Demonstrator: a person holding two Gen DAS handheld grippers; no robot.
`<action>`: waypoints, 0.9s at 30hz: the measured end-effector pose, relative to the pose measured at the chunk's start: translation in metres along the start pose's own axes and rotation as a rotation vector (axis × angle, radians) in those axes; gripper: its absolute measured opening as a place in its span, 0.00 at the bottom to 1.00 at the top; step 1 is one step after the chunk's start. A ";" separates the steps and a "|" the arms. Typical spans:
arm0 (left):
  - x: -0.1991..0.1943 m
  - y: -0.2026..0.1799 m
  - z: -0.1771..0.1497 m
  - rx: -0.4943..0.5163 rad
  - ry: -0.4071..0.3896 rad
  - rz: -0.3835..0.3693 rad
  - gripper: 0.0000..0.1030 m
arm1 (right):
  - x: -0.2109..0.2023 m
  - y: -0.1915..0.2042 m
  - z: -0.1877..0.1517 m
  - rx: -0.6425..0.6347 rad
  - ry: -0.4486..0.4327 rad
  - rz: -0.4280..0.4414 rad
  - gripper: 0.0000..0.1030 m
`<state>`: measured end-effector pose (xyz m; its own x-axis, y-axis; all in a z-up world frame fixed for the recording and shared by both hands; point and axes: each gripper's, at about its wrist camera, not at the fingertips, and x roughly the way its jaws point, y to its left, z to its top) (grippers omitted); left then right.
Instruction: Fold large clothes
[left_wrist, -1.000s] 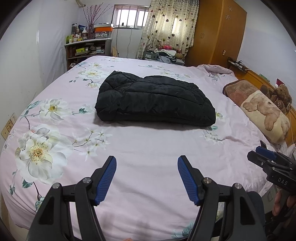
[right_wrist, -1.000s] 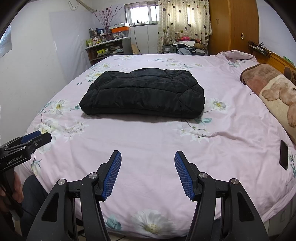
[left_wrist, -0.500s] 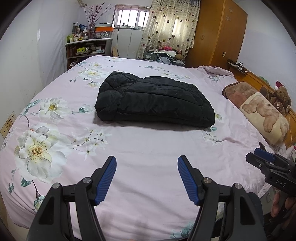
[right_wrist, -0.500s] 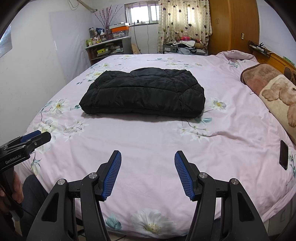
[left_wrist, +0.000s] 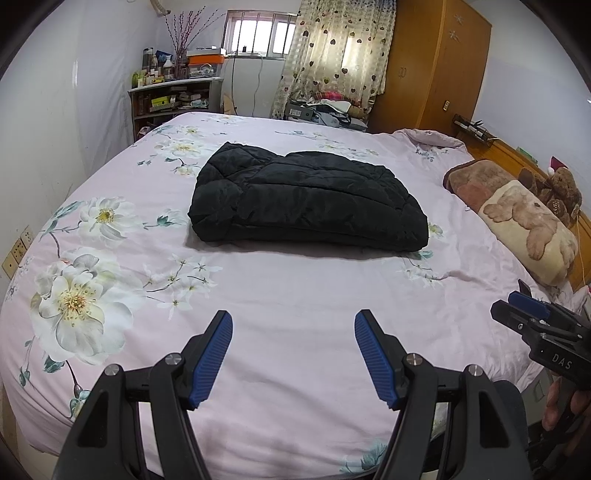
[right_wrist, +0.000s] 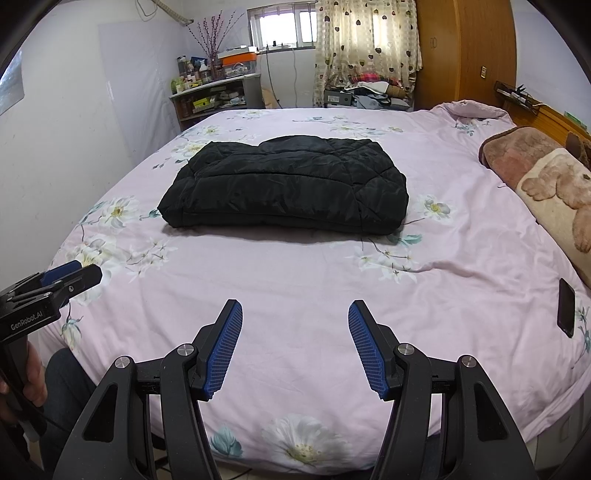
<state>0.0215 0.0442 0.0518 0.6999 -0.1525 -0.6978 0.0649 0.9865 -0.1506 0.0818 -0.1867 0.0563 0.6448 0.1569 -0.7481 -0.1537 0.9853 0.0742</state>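
Fingers of both grippers stand wide apart with nothing between them: the left gripper (left_wrist: 293, 350) and the right gripper (right_wrist: 294, 341) each hang above the near edge of the bed (left_wrist: 295, 302), and each shows two blue ribbed pads. One folded black quilted puffer jacket (left_wrist: 306, 201) lies about the middle of the pink floral bedsheet, well apart from both grippers, as a thick rectangular bundle with its long side across the bed. The right wrist view alone shows one dark flat phone (right_wrist: 566, 312) lying near the right edge of the bed; it also catches the left gripper at its left border, held in a hand (right_wrist: 31, 376). The left wrist view alone shows one brown teddy bear (left_wrist: 557, 188) by the wooden headboard, and it catches the right gripper (left_wrist: 532, 314) at its right border. Both views show one long pillow printed with a bear (left_wrist: 517, 218) along the headboard edge, one cluttered shelf unit (left_wrist: 173, 99) beyond the far left corner, one barred window (left_wrist: 260, 37), one heart-patterned curtain (left_wrist: 336, 55) and one tall wooden wardrobe (left_wrist: 436, 70).
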 end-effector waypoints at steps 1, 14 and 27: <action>0.000 0.000 0.000 0.001 0.000 0.001 0.69 | 0.000 0.000 0.000 0.001 0.000 0.001 0.59; -0.002 0.000 0.000 0.015 -0.004 0.007 0.69 | -0.002 0.000 -0.001 -0.001 -0.001 -0.002 0.59; -0.001 0.004 -0.002 0.003 -0.014 0.040 0.69 | -0.002 0.000 -0.001 0.000 0.001 -0.003 0.59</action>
<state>0.0202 0.0479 0.0504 0.7118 -0.1117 -0.6934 0.0385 0.9920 -0.1202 0.0799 -0.1875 0.0567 0.6446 0.1543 -0.7488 -0.1522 0.9857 0.0721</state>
